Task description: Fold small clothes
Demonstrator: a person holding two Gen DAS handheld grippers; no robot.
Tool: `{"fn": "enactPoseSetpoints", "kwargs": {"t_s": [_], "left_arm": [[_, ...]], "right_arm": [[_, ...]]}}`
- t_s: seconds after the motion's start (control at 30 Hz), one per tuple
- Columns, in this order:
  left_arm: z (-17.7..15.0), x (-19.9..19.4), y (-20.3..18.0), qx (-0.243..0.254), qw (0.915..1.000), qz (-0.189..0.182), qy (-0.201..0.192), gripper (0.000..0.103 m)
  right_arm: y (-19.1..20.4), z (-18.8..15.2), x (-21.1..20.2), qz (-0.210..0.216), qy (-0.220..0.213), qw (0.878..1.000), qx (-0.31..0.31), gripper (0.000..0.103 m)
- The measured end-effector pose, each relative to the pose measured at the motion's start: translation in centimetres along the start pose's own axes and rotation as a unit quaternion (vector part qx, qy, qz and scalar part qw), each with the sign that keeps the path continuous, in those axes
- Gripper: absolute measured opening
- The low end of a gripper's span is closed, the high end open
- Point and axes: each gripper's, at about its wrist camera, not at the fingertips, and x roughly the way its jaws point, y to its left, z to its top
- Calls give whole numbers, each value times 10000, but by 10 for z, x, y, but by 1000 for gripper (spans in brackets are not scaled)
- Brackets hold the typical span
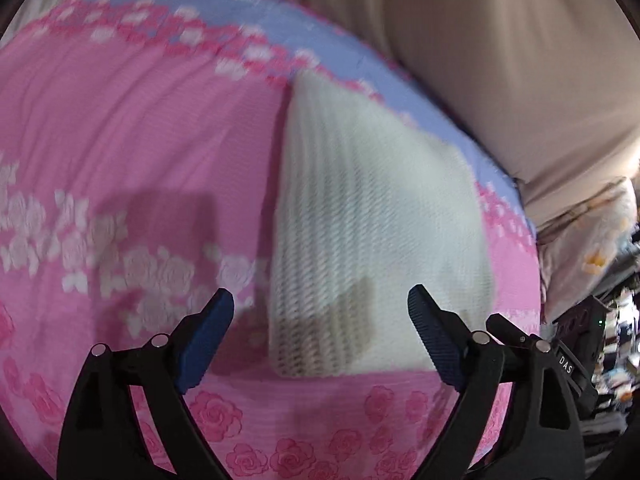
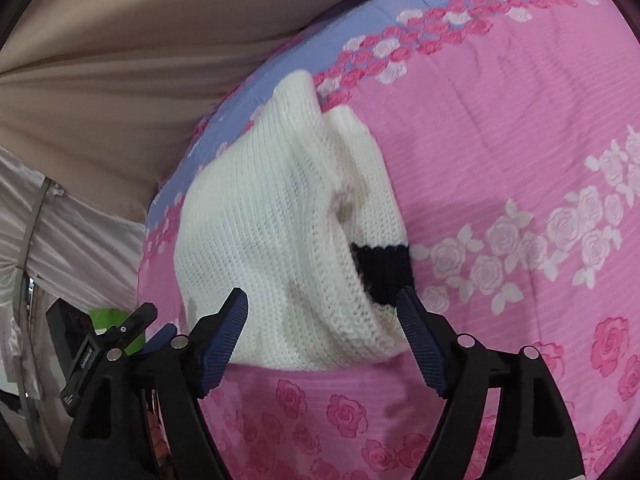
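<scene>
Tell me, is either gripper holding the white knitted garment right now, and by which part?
Nothing is held. The left gripper and right gripper both stand open at the near edge of the white knitted garment, which lies on the pink floral bedspread.

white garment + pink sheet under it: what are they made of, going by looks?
White garment: chunky ribbed knit, probably wool or acrylic; rows of stitches show, matte, with a black knit band at one edge. Pink sheet: thin woven cloth, likely cotton or polyester, with printed roses, fine ribbing, soft creases, no sheen.
</scene>
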Motion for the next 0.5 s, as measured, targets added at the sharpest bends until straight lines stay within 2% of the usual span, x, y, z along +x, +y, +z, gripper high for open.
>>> {"fn": "enactPoseSetpoints", "kwargs": {"t_s": [0.07, 0.1, 0.13, 0.17, 0.2, 0.27, 0.37, 0.43, 0.5], "left_arm": [[-5, 14, 5, -115, 9994, -22, 314, 60], [-7, 21, 7, -137, 9985, -69, 532, 42], [-8, 21, 7, -147, 9981, -83, 599, 33], [-8, 17, 6, -132, 9983, -80, 566, 29], [-7, 9, 2, -58, 9985, -145, 529, 24], [-7, -6, -3, 67, 9987, -170, 468, 23], [-11, -3, 3, 88, 9983, 21, 580, 23], [-15, 10, 10, 78, 9972, 280, 684, 25], [-20, 11, 13, 4, 9974, 354, 635, 28]], "right_arm": [[5, -1, 19, -70, 201, 9997, -94, 75], [7, -1, 28, -102, 299, 9994, -163, 69], [10, -1, 33, -146, 343, 9991, -214, 59], [11, 0, 38, -229, 409, 9985, -282, 32], [14, 0, 37, -206, 447, 9983, -297, 23], [23, 1, 19, -69, 282, 9988, -382, 15], [31, -5, -9, -126, -7, 9974, -707, 13], [16, -10, 4, -220, 196, 9979, -572, 14], [-6, -14, 28, -375, 517, 9971, -423, 21]]}}
